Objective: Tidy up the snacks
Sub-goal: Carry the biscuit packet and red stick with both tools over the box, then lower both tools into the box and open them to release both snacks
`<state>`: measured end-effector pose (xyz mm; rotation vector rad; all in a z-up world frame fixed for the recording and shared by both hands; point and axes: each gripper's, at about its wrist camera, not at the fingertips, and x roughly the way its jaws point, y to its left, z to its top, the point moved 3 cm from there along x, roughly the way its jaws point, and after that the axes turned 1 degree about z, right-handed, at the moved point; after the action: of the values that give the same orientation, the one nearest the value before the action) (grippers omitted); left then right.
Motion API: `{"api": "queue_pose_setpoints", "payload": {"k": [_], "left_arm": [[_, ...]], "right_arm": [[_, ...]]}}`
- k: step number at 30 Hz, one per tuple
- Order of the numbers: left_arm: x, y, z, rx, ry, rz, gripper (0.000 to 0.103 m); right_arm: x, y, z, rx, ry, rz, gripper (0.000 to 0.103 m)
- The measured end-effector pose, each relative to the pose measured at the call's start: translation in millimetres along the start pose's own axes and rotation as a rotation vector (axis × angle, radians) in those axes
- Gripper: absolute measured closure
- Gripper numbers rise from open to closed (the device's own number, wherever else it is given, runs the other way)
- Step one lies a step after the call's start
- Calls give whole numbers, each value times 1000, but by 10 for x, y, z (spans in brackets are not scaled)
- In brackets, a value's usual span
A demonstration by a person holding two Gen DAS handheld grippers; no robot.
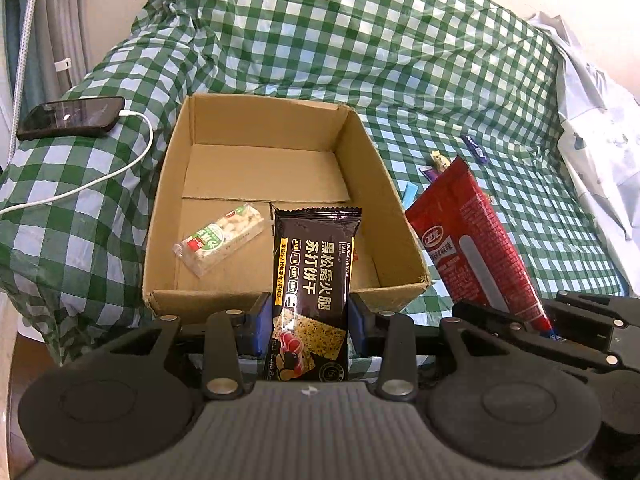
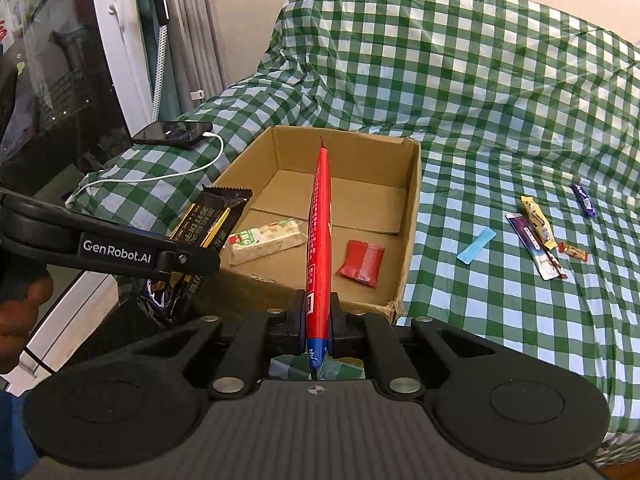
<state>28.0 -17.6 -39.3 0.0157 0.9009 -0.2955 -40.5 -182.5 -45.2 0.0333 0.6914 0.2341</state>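
My left gripper is shut on a black cracker packet, held upright at the near rim of an open cardboard box. My right gripper is shut on a long red snack packet, seen edge-on over the box. The red packet also shows in the left wrist view, to the right of the box. The black packet and left gripper show in the right wrist view at the box's left. Inside the box lie a white-green nougat bar and a small red sachet.
The box stands on a green-and-white checked cloth. Several small snack sticks lie on the cloth right of the box. A charging phone with a white cable lies left of the box. A white cloth lies at far right.
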Motion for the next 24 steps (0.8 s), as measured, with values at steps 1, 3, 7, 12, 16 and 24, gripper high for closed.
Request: {"api": "queue_pose_setpoints", "payload": {"k": [1,3,7,12,16,24], "left_arm": [[12,7,11,-4,1,2,60],[38,32,39,-10,2,5,60],[88,76,103,-25,3,17,60],[178,121,200,-29,11,30,60],[265,156,289,-32,15,39,60],[499,236,576,-53,32,57,60]], "right_arm": [[10,-9,12,1,2,0,94],[27,-9,25,2,1,-1,94],[95,-38,81,8,7,5,94],[208,-61,141,11,20,12,94],[319,-93,196,30,33,19,94],[554,-167,360,37,35,18,94]]}}
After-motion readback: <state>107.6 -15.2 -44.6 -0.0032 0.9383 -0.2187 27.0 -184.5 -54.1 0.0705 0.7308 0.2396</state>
